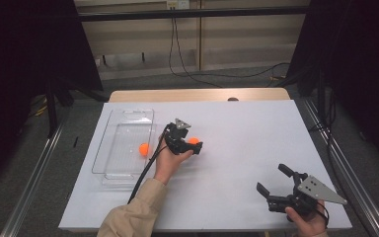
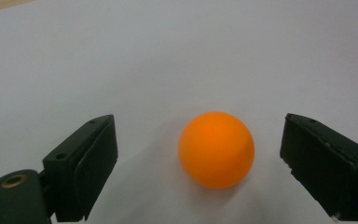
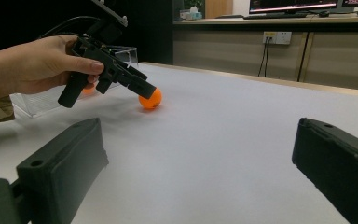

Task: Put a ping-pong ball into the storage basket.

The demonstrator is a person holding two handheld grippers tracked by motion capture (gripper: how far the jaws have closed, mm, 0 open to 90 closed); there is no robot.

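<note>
1. Near mid-tabletop [image 1: 237, 128]: orange ball [image 2: 216, 149] lies between the left gripper [image 1: 196, 146] jaws, which stand wide, untouching.
2. Right gripper [image 1: 271, 183]: jaws wide open, empty.
3. Clear tray [image 1: 123, 123]: holds second orange ball [image 1: 143, 148].

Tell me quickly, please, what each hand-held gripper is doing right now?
Left hand-held gripper: open, orange ball between its jaws, untouched.
Right hand-held gripper: open, holding nothing.

ball [image 1: 143, 148] in tray [image 1: 123, 118], second ball [image 1: 193, 140] right
</note>
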